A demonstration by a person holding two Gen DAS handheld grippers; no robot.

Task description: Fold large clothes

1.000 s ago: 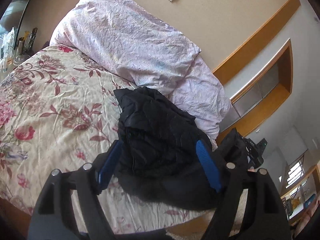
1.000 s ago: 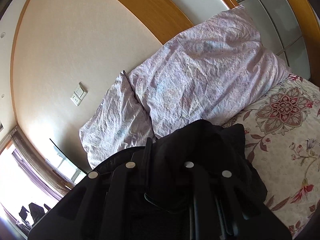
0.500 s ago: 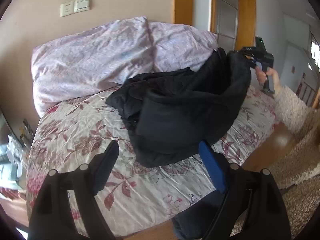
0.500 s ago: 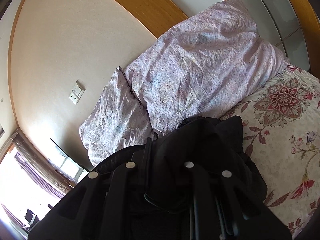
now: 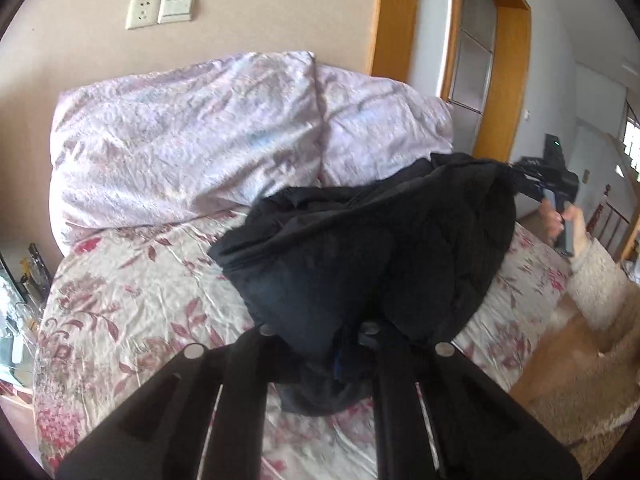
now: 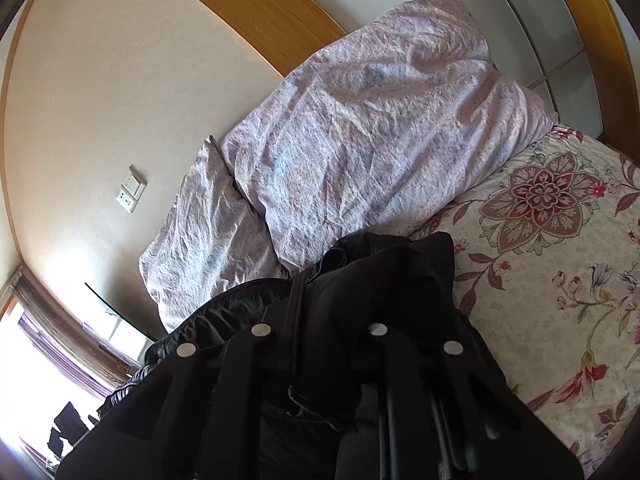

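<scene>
While the black jacket (image 5: 360, 248) hangs bunched between both grips over the bed's (image 5: 132, 312) near edge, short of the pillows (image 5: 192, 140), draw your hands apart to find its seams. Left hand-held gripper (image 5: 340, 356) has just clamped onto its lower fold; right hand-held gripper (image 6: 320, 364) is pinched on another edge. Fabric looks padded, crumpled, unfolded.

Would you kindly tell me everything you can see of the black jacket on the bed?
The black jacket is a large, padded garment of dark, slightly shiny fabric, bunched in loose folds rather than spread flat. It lies partly on the floral bedspread, just in front of the two pale pillows. The left tool has just been closing and is now shut on its near edge, while the right tool is shut on another part, lifting that side off the bed.
</scene>
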